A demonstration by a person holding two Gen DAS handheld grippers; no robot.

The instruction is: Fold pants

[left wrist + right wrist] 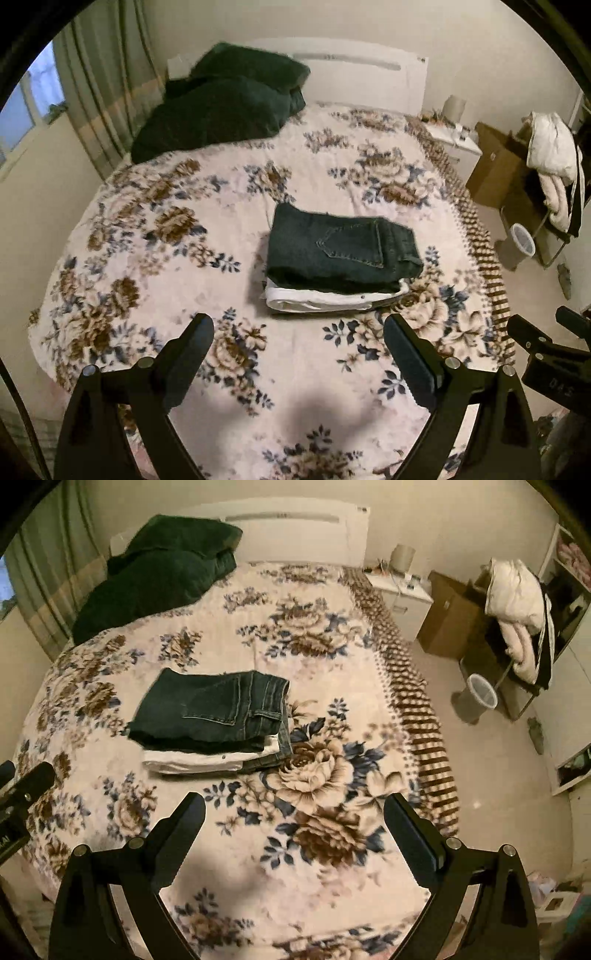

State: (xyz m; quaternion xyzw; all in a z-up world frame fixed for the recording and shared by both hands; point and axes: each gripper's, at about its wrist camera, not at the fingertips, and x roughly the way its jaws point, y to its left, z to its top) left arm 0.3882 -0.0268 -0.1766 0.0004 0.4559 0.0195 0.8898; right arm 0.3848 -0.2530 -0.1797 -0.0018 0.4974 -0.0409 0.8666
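Folded dark blue jeans (340, 247) lie on top of folded white pants (325, 299) in a stack in the middle of the floral bed cover (166, 229). The stack also shows in the right wrist view, jeans (210, 705) over white pants (199, 762). My left gripper (299, 332) is open and empty, held above the bed in front of the stack. My right gripper (295, 812) is open and empty, to the right of the stack, and its fingers show at the left wrist view's right edge (532, 336).
Dark green pillows (225, 103) lie at the head of the bed by a white headboard (369, 77). To the right stand a white nightstand (402, 587), a cardboard box (447, 616), a chair with white clothing (517, 605) and a bin (476, 698). Curtains (99, 85) hang at the left.
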